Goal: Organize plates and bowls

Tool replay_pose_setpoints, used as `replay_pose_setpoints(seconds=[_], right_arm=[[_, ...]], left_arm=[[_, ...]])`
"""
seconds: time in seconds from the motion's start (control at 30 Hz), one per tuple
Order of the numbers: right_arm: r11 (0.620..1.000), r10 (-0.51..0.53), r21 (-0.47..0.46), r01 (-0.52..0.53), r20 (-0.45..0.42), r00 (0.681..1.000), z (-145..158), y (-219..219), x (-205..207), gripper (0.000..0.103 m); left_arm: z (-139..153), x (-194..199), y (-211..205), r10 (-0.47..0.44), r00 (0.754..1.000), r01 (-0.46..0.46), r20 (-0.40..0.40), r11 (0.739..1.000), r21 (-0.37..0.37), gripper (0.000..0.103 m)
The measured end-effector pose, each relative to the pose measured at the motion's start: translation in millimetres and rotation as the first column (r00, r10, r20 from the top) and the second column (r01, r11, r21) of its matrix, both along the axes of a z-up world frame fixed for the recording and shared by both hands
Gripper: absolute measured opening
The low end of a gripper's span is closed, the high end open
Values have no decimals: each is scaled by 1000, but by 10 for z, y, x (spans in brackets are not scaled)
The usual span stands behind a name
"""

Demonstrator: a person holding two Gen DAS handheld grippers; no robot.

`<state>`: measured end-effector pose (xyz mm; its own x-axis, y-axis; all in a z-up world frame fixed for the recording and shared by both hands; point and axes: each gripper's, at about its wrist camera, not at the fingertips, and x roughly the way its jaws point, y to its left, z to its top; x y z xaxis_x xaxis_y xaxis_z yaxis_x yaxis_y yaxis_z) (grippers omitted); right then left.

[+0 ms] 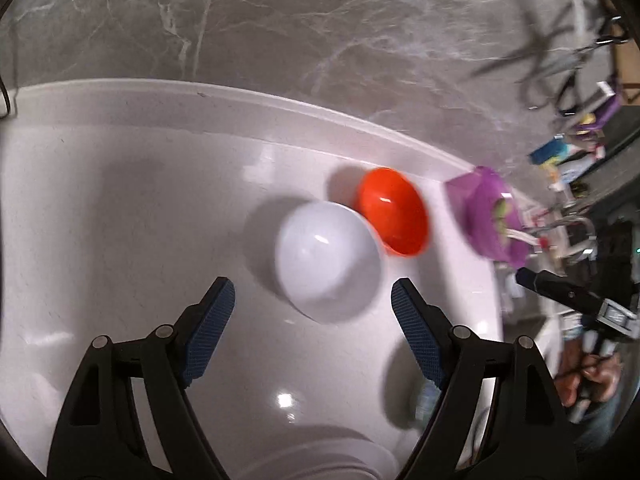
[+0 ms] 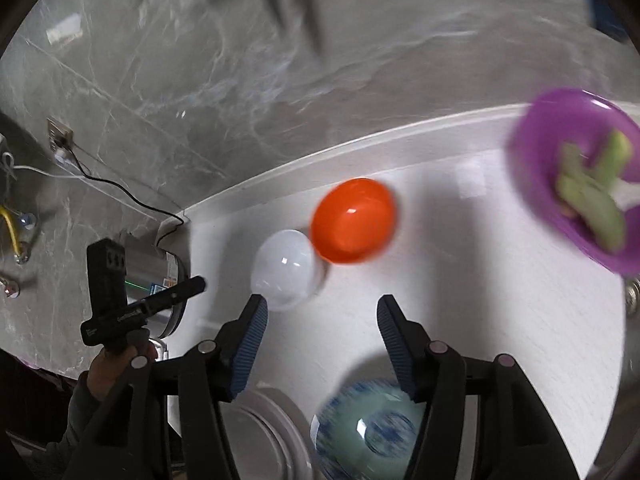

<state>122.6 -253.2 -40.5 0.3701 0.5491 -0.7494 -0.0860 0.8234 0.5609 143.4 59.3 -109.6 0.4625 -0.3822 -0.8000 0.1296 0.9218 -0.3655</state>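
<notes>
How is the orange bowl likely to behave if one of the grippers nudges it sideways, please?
The orange bowl looks glossy and thin like plastic, so probably light and apt to slide on the shiny white counter. Its rounded underside may rock. It seems to touch the white bowl, so that could shift too.

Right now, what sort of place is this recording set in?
Probably a home kitchen: a white countertop against a grey marble-look wall, with an orange bowl, a white bowl and a purple bowl holding green pieces.

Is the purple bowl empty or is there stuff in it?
Not empty. The purple bowl sits on the white counter with green pieces inside; what they are is too blurred to tell.
</notes>
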Motion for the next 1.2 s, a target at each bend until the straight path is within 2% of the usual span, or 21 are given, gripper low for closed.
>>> replay_pose_setpoints(seconds=[0.17,0.27,0.37,0.5,0.7,0.9,1.03,1.1,1.13,1.17,1.2], right_arm=[[1000,13,1,-13,-116,993,-352,507,358,60],[1000,14,3,-13,-175,985,-585,681,447,57],[1000,2,-21,-7,-197,980,-761,781,492,55],[999,-25,-28,19,-216,976,-918,845,552,46],[998,-54,-41,46,-221,974,-1046,891,644,40],[998,-59,-36,52,-243,968,-1128,928,766,40],[998,-54,-38,47,-249,967,-1174,977,795,40],[998,-53,-39,44,-250,967,-1198,1000,812,40],[998,-53,-40,44,-252,966,-1205,1018,812,39],[998,-50,-41,40,-253,966,-1219,1029,819,36],[998,-44,-45,33,-252,967,-1225,1036,822,31]], left_arm=[[-327,293,-83,-32,998,34,-47,998,55,80],[-544,323,-136,-47,996,54,-70,993,104,79],[-731,388,-128,-41,995,51,-92,993,111,78],[-879,496,-172,-54,994,68,-99,987,143,78],[-994,668,-198,-60,993,75,-102,985,152,77],[-1036,786,-204,-77,991,91,-108,986,138,74],[-1012,804,-165,-83,991,95,-102,988,124,63],[-993,811,-157,-84,991,97,-104,987,125,61],[-998,822,-163,-86,991,99,-106,987,123,53],[-1001,827,-174,-88,990,101,-109,987,123,49],[-1007,834,-178,-91,989,105,-115,987,124,41]])
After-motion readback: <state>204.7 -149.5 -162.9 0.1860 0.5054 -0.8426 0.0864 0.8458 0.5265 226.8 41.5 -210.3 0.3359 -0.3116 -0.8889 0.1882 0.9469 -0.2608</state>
